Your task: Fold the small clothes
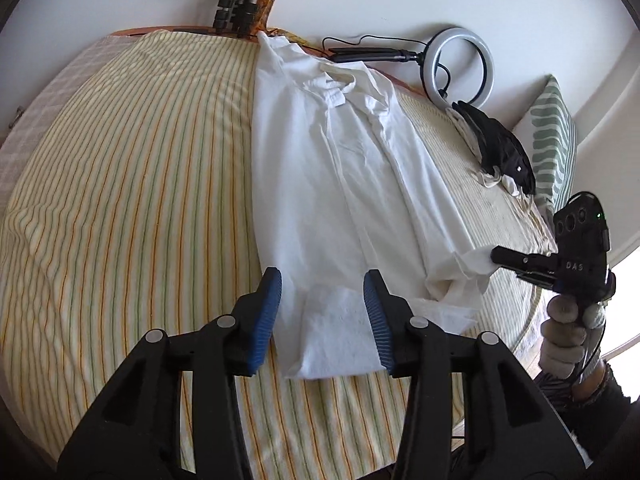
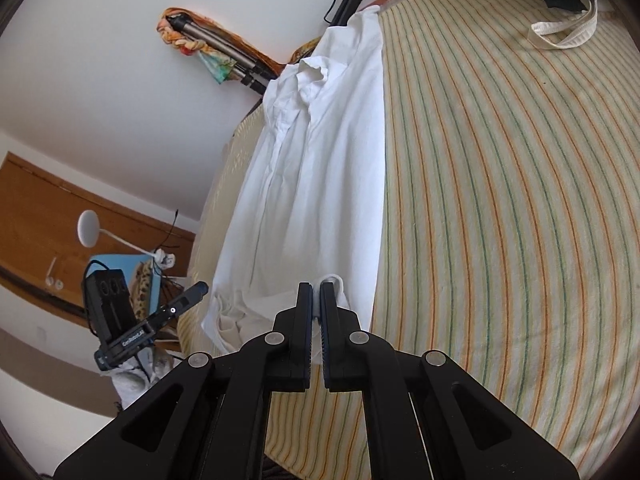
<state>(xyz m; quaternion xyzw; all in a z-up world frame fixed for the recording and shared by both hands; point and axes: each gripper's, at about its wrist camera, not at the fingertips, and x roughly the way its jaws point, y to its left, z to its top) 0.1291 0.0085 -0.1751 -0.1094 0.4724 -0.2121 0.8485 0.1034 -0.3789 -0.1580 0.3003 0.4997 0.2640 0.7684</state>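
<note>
Lettering "DAS" reads on the black body of the right gripper (image 1: pixel 494 257); the left gripper (image 1: pixel 322 316) carries a partly legible label beginning "Gen". White shirt (image 1: pixel 332 184) lies lengthwise on the striped bedsheet (image 1: pixel 132 184), collar toward 12 o'clock, hem nearest. Left jaws stand released, blue pads either side of the hem, not pressing it. Right jaws are clenched on the shirt's bunched hem corner at 3 o'clock in the left wrist view. Ring light (image 1: pixel 462 66) lies at 1 o'clock against the wall, black-and-white cloth heap (image 1: pixel 500 148) just below it, green-patterned pillow (image 1: pixel 554 140) at 2 o'clock. Tripod legs (image 1: pixel 236 12) at 11 o'clock.
</note>
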